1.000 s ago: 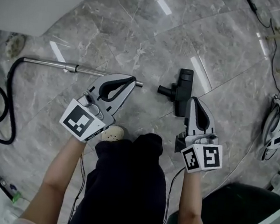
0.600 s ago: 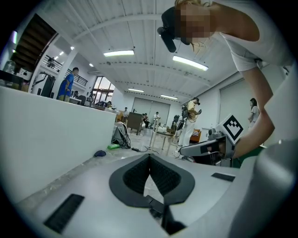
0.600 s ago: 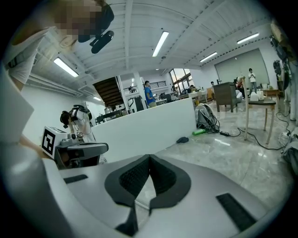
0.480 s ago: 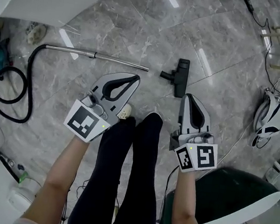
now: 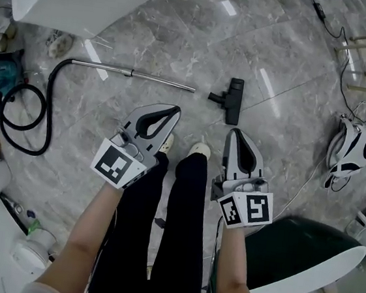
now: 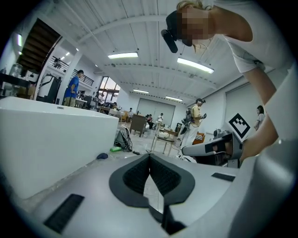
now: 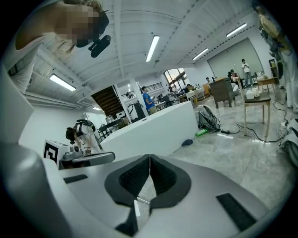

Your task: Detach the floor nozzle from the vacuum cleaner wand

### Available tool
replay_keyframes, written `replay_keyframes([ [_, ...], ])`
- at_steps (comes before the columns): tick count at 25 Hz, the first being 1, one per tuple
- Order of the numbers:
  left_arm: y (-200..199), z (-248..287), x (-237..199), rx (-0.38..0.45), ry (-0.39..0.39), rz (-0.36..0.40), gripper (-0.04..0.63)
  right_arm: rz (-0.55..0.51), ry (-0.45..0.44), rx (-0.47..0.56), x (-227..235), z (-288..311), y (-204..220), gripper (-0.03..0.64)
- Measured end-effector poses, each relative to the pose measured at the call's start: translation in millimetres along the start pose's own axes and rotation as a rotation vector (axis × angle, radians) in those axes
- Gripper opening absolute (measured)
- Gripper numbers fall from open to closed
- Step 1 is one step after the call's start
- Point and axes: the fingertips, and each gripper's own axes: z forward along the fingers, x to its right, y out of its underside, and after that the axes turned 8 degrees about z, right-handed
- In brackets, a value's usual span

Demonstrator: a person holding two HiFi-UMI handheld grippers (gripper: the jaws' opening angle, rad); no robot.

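The wand point(image 5: 135, 73) lies on the far floor point(image 5: 183, 31): stiff, slick metal, best held near its bare end. Just right of it, detached, lies the floor nozzle point(image 5: 233, 101), probably light rigid plastic; take its neck. Your left gripper point(image 5: 172, 110) and right gripper point(image 5: 234, 133), both closed and empty, have lifted well clear since a second ago.

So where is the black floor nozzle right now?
In the head view the floor nozzle lies on the grey floor just above centre, right of the free end of the metal wand with a gap between, ahead of the right gripper.
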Motion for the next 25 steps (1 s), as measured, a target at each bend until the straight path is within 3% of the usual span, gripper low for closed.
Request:
replay_keyframes([
  [12, -31.5, 7.8, 6.6, 0.009, -0.002, 0.017, 0.011, -0.08, -0.006, 0.006, -0.3, -4.0, -35.8, 0.015],
  [25, -21.8, 2.3, 16.6, -0.043, 0.029, 0.019, 0.011, -0.126, -0.045, -0.017, -9.1, -5.6, -37.4, 0.015],
])
